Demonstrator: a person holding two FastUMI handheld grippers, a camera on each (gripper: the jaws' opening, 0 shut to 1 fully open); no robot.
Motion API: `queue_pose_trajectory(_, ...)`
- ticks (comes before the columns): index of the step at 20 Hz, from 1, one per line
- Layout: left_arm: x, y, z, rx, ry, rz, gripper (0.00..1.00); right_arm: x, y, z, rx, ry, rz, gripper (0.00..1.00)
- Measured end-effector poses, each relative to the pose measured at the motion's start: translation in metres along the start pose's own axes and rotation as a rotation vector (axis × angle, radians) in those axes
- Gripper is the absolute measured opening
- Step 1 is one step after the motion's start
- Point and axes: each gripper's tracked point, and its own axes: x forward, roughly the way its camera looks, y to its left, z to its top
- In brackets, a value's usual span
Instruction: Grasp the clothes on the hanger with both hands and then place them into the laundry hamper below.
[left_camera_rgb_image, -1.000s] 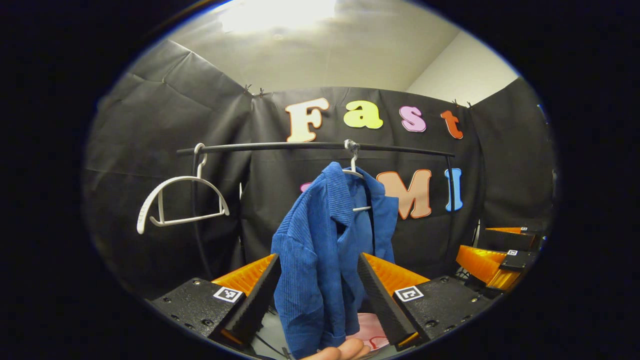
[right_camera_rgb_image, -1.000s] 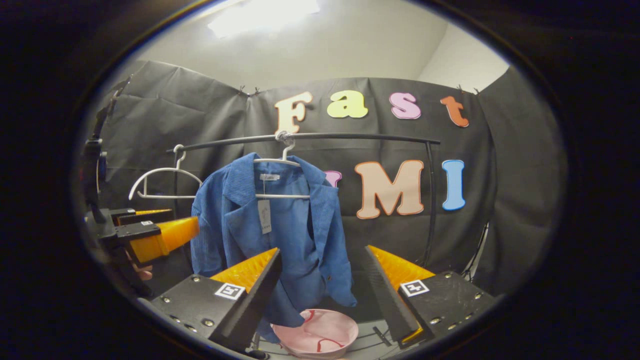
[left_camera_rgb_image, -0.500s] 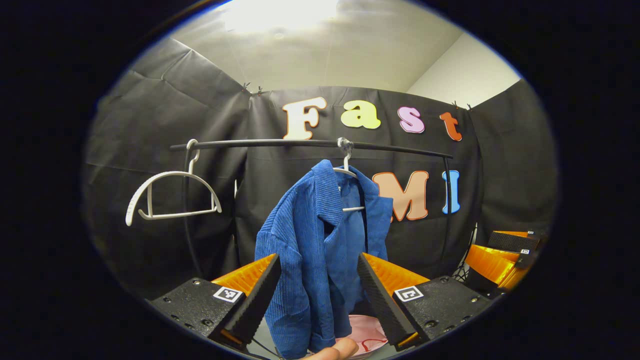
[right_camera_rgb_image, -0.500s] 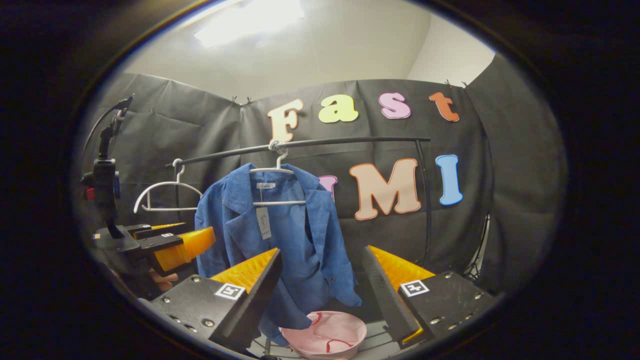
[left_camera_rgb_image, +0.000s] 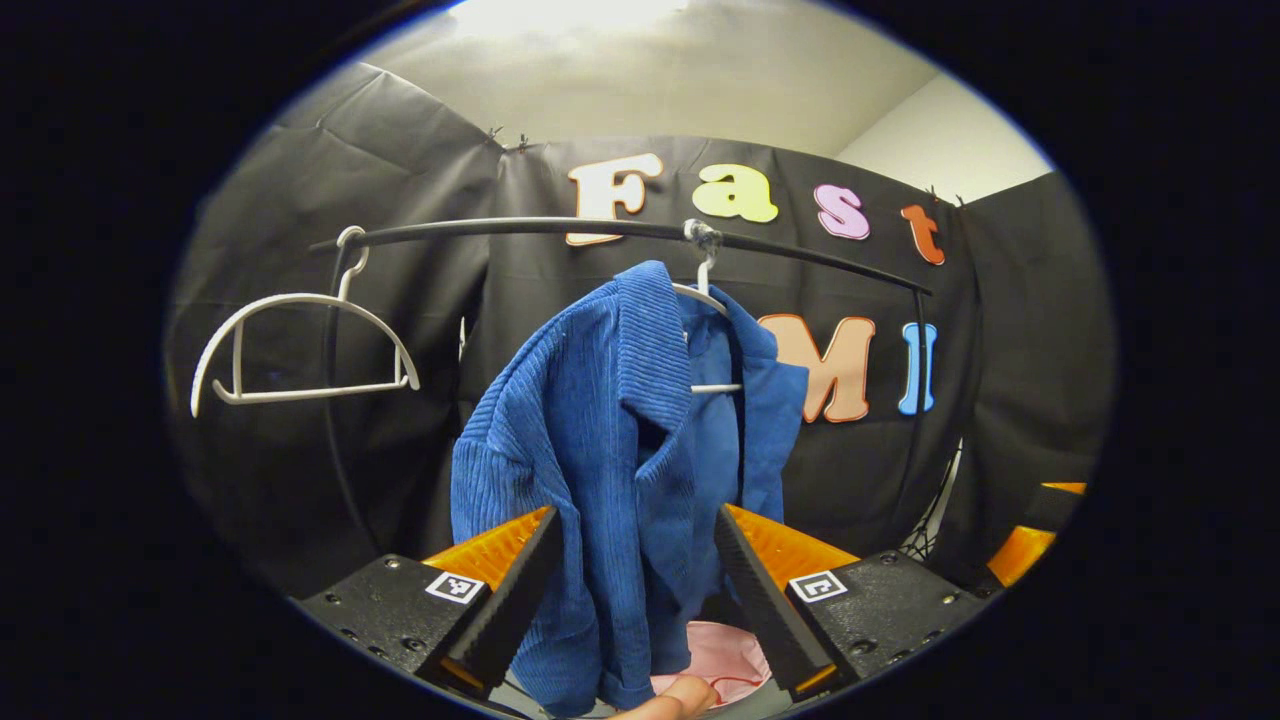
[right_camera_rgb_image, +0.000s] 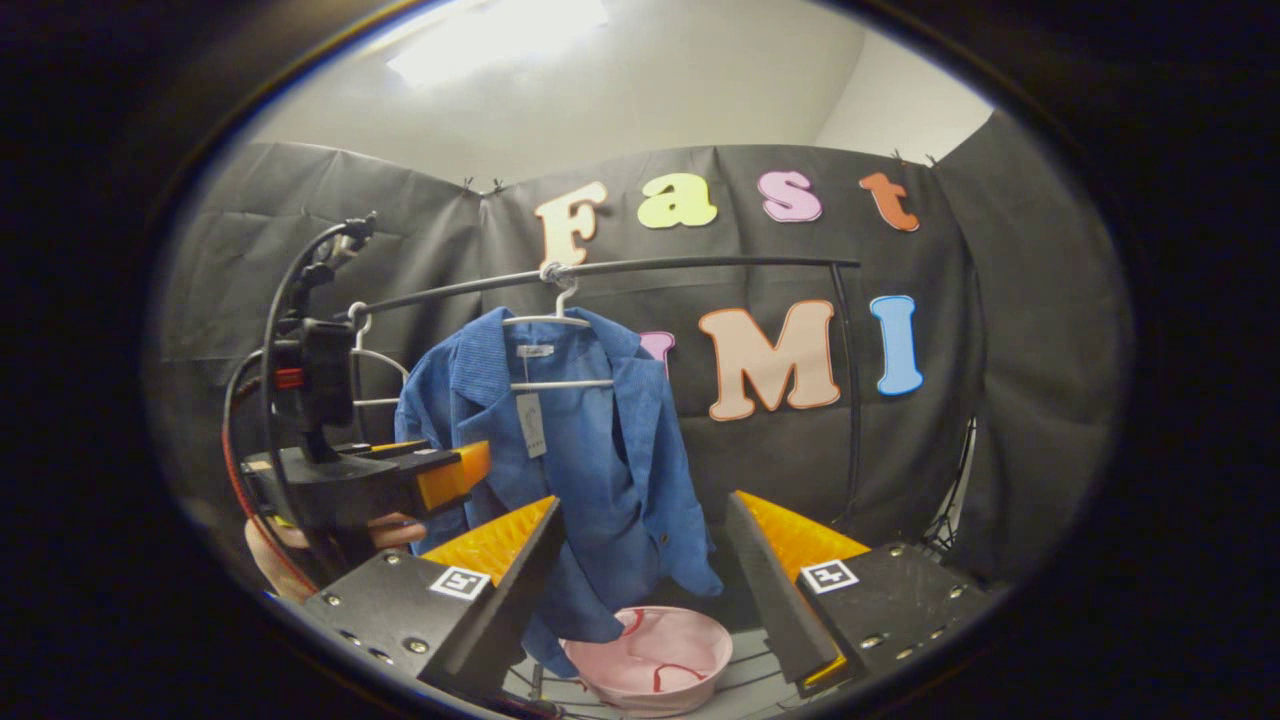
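A blue corduroy jacket (left_camera_rgb_image: 620, 430) hangs on a white hanger (left_camera_rgb_image: 706, 300) from a black rail (left_camera_rgb_image: 520, 228). My left gripper (left_camera_rgb_image: 637, 530) is open, and the jacket's left front and sleeve hang in the gap between its fingers, close in. In the right gripper view the jacket (right_camera_rgb_image: 570, 450) faces me with a tag at its collar, and the left gripper (right_camera_rgb_image: 440, 478), held by a hand, sits against its left sleeve. My right gripper (right_camera_rgb_image: 640, 560) is open and farther back, nothing between its fingers. The pink hamper (right_camera_rgb_image: 655, 655) stands below the jacket.
An empty white hanger (left_camera_rgb_image: 300, 340) hangs at the rail's left end. The rail's right upright (right_camera_rgb_image: 853, 400) stands right of the jacket. Black cloth walls close the booth behind. The right gripper (left_camera_rgb_image: 1030, 540) shows at the far right edge of the left gripper view.
My left gripper has moved in toward the jacket, which looks larger between its fingers. In the right gripper view it has slid right to the sleeve. Both grippers stay open.
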Motion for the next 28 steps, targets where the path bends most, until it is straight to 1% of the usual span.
queue_pose_trajectory(1,0.008,0.0,0.001,-0.01,-0.002,0.002,0.92,-0.001,0.0,0.001,0.005,-0.001,-0.002,0.97)
queue_pose_trajectory(3,0.023,0.007,-0.002,-0.022,0.005,0.027,0.92,-0.002,-0.001,0.004,0.016,-0.006,-0.005,0.97)
queue_pose_trajectory(4,0.029,0.013,-0.003,-0.018,0.008,0.048,0.92,-0.003,-0.001,0.006,0.02,-0.007,-0.005,0.97)
queue_pose_trajectory(5,0.037,0.017,-0.003,-0.01,0.006,0.064,0.94,-0.003,-0.001,0.005,0.022,-0.007,-0.007,0.97)
queue_pose_trajectory(6,0.043,0.016,-0.004,0.009,0.008,0.059,0.92,-0.003,-0.002,0.005,0.022,-0.005,-0.011,0.97)
queue_pose_trajectory(8,0.051,0.013,-0.009,0.061,0.026,0.027,0.56,-0.005,-0.004,0.005,0.02,-0.005,-0.022,0.97)
queue_pose_trajectory(11,0.052,0.013,-0.009,0.098,0.037,-0.012,0.04,0.0,-0.004,0.005,0.016,-0.008,-0.038,0.94)
queue_pose_trajectory(12,0.047,0.012,-0.007,0.111,0.027,-0.027,0.02,0.004,-0.004,0.003,0.012,-0.005,-0.04,0.99)
queue_pose_trajectory(14,0.037,0.01,-0.005,0.115,0.017,-0.062,0.0,0.015,0.0,-0.002,0.001,0.003,-0.037,0.99)
queue_pose_trajectory(16,0.029,0.015,-0.001,0.098,0.006,-0.077,0.0,0.029,0.004,-0.002,-0.017,-0.009,-0.031,0.99)
queue_pose_trajectory(17,0.023,0.019,0.002,0.077,0.001,-0.081,0.0,0.037,0.004,-0.002,-0.022,-0.024,-0.029,0.94)
queue_pose_trajectory(18,0.016,0.022,0.005,0.051,-0.007,-0.09,0.0,0.046,0.005,-0.001,-0.018,-0.033,-0.027,1.0)
queue_pose_trajectory(20,0.006,0.026,0.011,0.013,-0.016,-0.124,0.01,0.065,0.01,-0.008,0.015,-0.028,-0.014,0.94)
queue_pose_trajectory(21,0.002,0.028,0.015,0.001,-0.018,-0.141,0.0,0.074,0.015,-0.009,0.036,-0.023,0.003,0.94)
queue_pose_trajectory(22,-0.004,0.031,0.017,-0.005,-0.024,-0.155,0.01,0.081,0.019,-0.008,0.054,-0.023,0.014,0.99)
queue_pose_trajectory(24,-0.012,0.036,0.023,-0.008,-0.034,-0.173,0.0,0.096,0.02,-0.008,0.064,-0.022,0.02,0.99)
queue_pose_trajectory(27,-0.02,0.038,0.029,0.003,-0.045,-0.191,0.01,0.122,0.015,-0.009,0.053,-0.026,0.002,0.99)
queue_pose_trajectory(28,-0.023,0.037,0.03,0.001,-0.046,-0.204,0.01,0.133,0.016,-0.009,0.041,-0.025,0.002,0.96)
